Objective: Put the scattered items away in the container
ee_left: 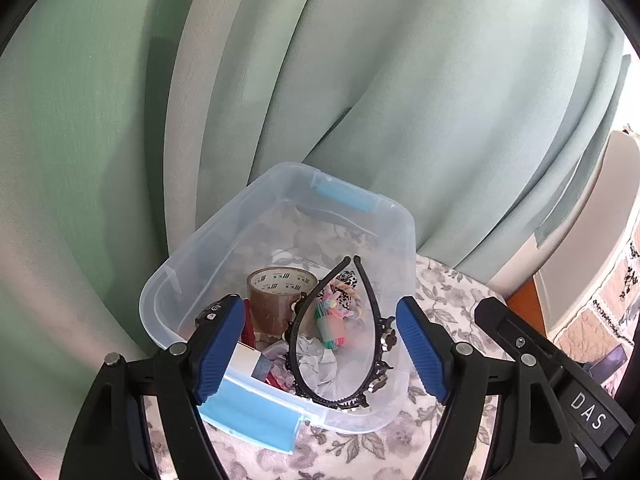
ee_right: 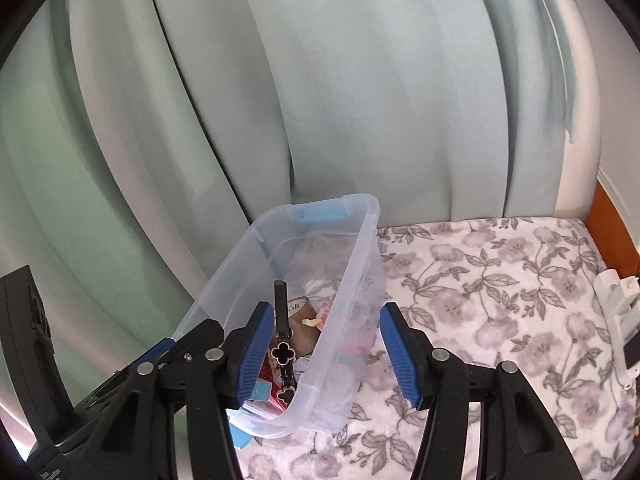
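Observation:
A clear plastic bin (ee_left: 192,248) with blue handles stands on a floral cloth. Inside it lie a brown tape roll (ee_left: 276,300), a black headband (ee_left: 294,344) with clover ornaments, a pastel rope toy (ee_left: 344,300), crumpled paper (ee_left: 316,356) and a white box. My left gripper (ee_left: 322,350) hovers open over the bin's near end and touches nothing. In the right wrist view the bin (ee_right: 360,240) is seen from its right side. My right gripper (ee_right: 328,356) is open astride the near right wall. The headband (ee_right: 280,312) stands just beside its left pad, not pinched.
Green curtains (ee_left: 360,80) hang close behind the bin. The floral cloth (ee_right: 500,280) spreads to the right of the bin. A wooden edge (ee_right: 608,220) and a white object (ee_right: 620,320) border it at far right. The left gripper's body (ee_right: 156,352) sits left of the right one.

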A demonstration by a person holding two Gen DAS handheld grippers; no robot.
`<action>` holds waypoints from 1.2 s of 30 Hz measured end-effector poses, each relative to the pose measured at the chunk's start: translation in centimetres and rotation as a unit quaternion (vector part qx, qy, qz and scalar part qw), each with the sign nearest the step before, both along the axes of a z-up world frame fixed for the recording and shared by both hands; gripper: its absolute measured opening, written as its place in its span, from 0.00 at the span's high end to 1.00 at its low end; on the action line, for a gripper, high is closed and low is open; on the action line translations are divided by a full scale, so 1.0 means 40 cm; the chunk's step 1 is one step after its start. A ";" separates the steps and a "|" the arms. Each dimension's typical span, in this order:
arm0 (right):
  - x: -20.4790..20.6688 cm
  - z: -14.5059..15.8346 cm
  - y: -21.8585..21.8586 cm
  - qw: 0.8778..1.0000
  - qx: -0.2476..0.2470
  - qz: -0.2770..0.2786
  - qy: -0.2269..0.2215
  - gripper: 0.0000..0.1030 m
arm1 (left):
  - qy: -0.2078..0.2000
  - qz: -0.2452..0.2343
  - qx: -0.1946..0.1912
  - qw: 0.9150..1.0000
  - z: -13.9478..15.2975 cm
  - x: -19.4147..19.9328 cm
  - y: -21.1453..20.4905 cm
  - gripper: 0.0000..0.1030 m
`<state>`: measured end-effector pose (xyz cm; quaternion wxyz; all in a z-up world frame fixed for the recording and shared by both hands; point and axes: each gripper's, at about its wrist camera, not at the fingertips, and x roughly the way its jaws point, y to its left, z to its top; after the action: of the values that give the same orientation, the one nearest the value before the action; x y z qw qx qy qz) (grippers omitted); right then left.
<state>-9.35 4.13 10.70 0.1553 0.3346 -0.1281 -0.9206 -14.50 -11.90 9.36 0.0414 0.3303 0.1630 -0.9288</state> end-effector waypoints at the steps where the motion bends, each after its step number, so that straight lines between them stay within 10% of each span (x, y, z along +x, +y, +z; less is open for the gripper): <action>1: 0.011 0.006 0.007 1.000 0.001 -0.003 0.001 0.39 | 0.001 -0.002 0.002 1.000 0.006 0.006 0.004 0.23; 36: 0.182 0.073 0.140 0.996 0.063 -0.052 -0.027 0.22 | 0.004 -0.047 -0.112 0.993 0.092 0.128 0.119 0.09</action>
<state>-2.08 9.72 13.61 0.0830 0.3611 -0.0915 -0.9243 -9.38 -7.14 13.05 0.0332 0.3275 0.0427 -0.9433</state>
